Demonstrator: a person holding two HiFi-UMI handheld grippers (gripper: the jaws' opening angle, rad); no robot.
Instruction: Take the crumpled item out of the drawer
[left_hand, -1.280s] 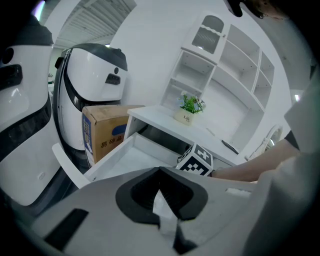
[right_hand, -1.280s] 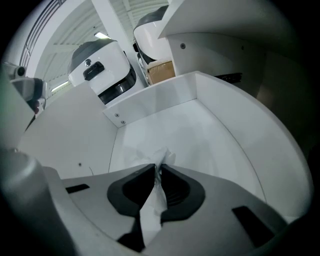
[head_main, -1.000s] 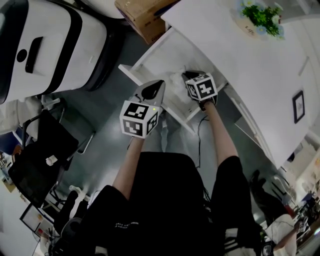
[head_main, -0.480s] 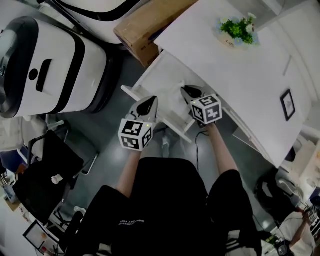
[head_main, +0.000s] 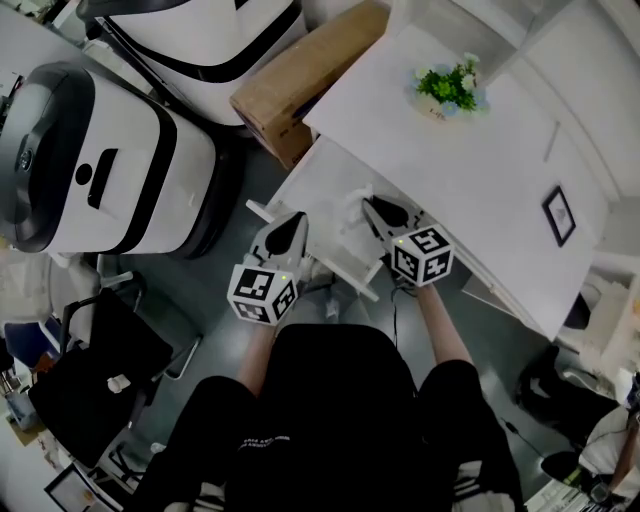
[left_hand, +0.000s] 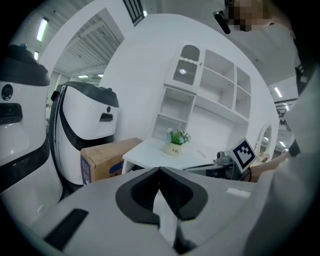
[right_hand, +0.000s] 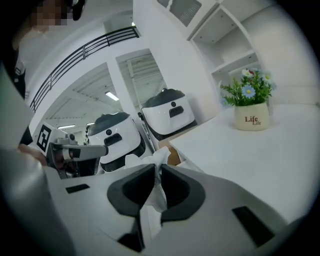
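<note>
Drawer (head_main: 315, 185) stood open, clear from above | desk (head_main: 470, 190) closed off its far side | cardboard box (head_main: 300, 80) near left corner | white machine (head_main: 110, 180) blocked left | floor (head_main: 225, 255) strip between was passable.

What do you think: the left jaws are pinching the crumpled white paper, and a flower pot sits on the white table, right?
No. It's the right gripper whose jaws pinch the crumpled white paper, as the right gripper view shows. The flower pot does sit on the white table.
</note>
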